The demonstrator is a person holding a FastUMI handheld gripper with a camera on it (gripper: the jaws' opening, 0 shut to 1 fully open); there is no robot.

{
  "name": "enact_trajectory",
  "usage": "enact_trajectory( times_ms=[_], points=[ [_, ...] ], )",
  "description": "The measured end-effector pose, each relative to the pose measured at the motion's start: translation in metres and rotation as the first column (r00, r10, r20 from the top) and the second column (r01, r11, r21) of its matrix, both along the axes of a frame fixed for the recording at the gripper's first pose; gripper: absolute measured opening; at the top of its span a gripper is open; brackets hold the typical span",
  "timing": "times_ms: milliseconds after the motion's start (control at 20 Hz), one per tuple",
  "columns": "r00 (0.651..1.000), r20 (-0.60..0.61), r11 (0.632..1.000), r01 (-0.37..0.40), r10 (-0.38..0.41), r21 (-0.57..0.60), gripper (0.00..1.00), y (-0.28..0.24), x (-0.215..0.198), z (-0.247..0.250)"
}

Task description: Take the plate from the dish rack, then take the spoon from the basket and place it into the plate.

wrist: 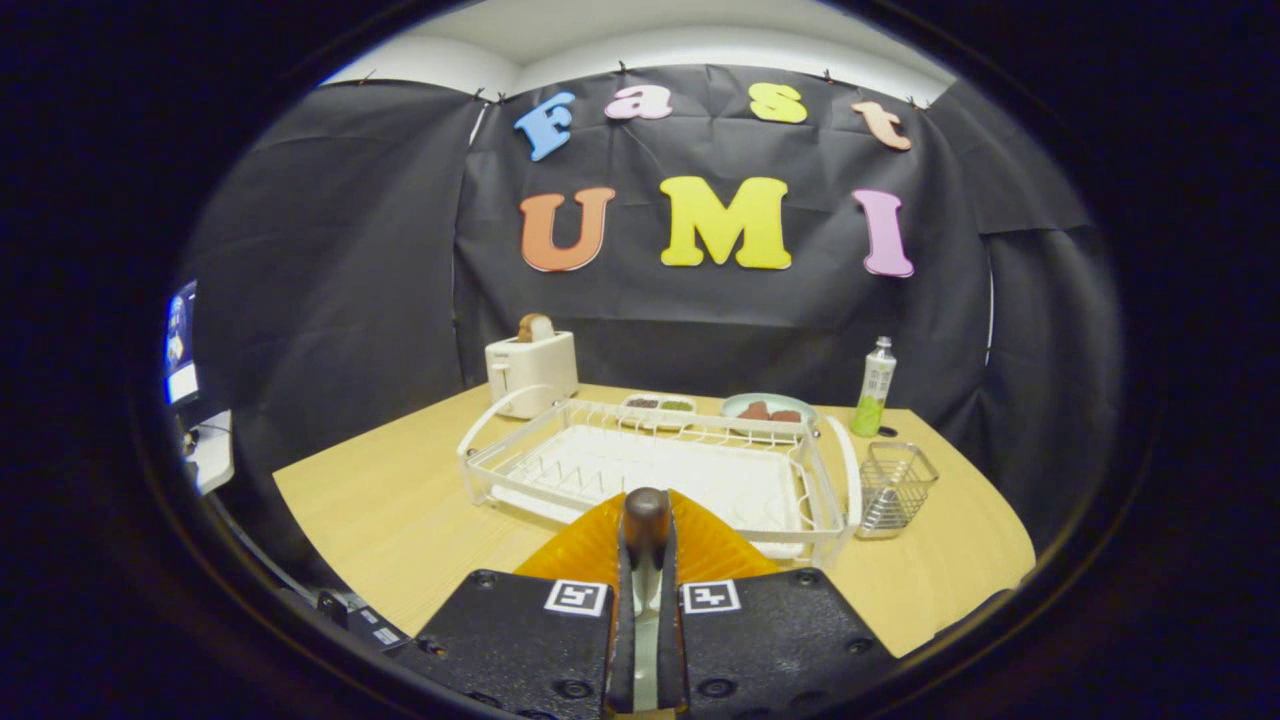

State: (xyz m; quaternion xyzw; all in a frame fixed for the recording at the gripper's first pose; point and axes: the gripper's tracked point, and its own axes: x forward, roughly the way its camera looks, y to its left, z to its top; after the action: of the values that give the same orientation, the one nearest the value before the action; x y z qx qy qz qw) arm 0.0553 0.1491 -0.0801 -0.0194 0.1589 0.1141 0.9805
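My gripper (pixel 647 585) is shut on the spoon (pixel 647 520). Its dark rounded handle end sticks out ahead of the fingertips, and its metal shaft runs back between the two black fingers (pixel 530 630). Directly under and ahead of the fingers lies the orange ribbed plate (pixel 715 548) on the wooden table, just in front of the white wire dish rack (pixel 650 470). The rack's slots hold nothing. The small wire basket (pixel 895 485) stands beside the rack's right end, beyond the right finger. The spoon's bowl is hidden behind the fingers.
A white toaster (pixel 531 370) with a slice of bread stands behind the rack's left corner. Behind the rack are a small two-part dish (pixel 660 405), a pale green plate with food (pixel 768 408) and a green-and-white bottle (pixel 874 388). The wooden table (pixel 390 510) has bare room left of the rack.
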Motion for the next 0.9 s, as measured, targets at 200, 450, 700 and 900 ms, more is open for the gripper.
enact_trajectory(
  times_ms=[200,450,700,900],
  points=[
    [1.000,-0.025,1.000,0.003,-0.002,0.031,0.15,0.006,0.001,-0.011],
    [1.000,-0.018,1.000,0.013,-0.013,0.009,0.18,-0.005,-0.005,-0.017],
    [0.993,-0.041,0.993,0.111,-0.109,0.035,0.25,-0.043,-0.001,-0.011],
    [0.985,-0.018,0.979,0.174,-0.174,0.102,0.54,-0.075,-0.010,0.012]
  ],
)
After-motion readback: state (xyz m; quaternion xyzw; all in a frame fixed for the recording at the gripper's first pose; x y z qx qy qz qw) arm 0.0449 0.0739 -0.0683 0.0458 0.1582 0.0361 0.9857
